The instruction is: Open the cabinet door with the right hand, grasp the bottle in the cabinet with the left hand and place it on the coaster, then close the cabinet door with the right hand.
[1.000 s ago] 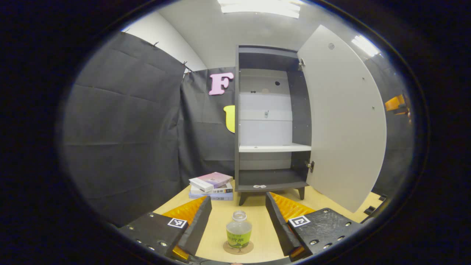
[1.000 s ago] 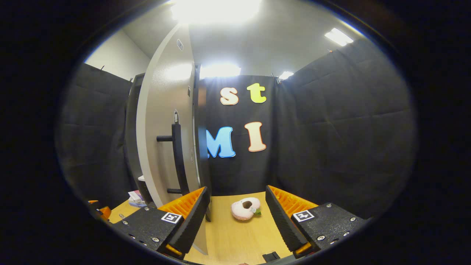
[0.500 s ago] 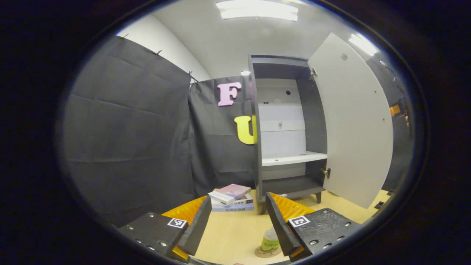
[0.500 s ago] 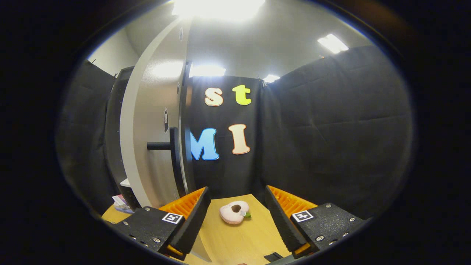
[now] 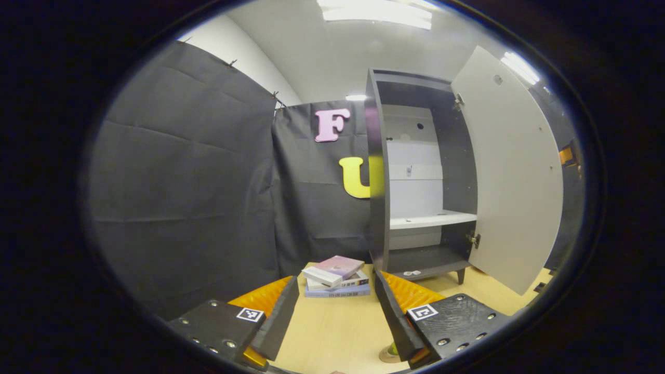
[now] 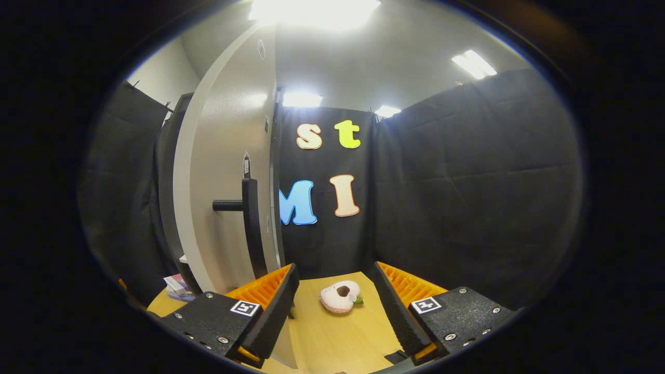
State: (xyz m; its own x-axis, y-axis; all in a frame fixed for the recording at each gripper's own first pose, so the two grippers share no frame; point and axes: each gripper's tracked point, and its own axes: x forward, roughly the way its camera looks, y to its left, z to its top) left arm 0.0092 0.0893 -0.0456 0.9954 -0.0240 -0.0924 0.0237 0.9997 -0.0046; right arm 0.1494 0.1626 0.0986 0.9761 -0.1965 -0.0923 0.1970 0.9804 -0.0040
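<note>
**Bottle set down, door left to shut**

The pale grey cabinet door (image 6: 223, 156) stands swung wide from the dark grey cabinet (image 5: 378, 171). We judge it a stiff, light panel that turns freely on its two hinges, best taken by its one black bar handle (image 6: 251, 223), just left of the right gripper (image 6: 334, 267), whose jaws are spread and empty. Of the bottle (image 5: 394, 347) we see a green sliver on the round cork coaster (image 5: 387, 357), tucked behind a finger of the left gripper (image 5: 336, 279), likewise spread and holding nothing; it looks light and slick. On the wooden table (image 5: 332, 332) we count three stacked books (image 5: 337, 275) and one pink ring-shaped soft toy (image 6: 340, 297).
</note>
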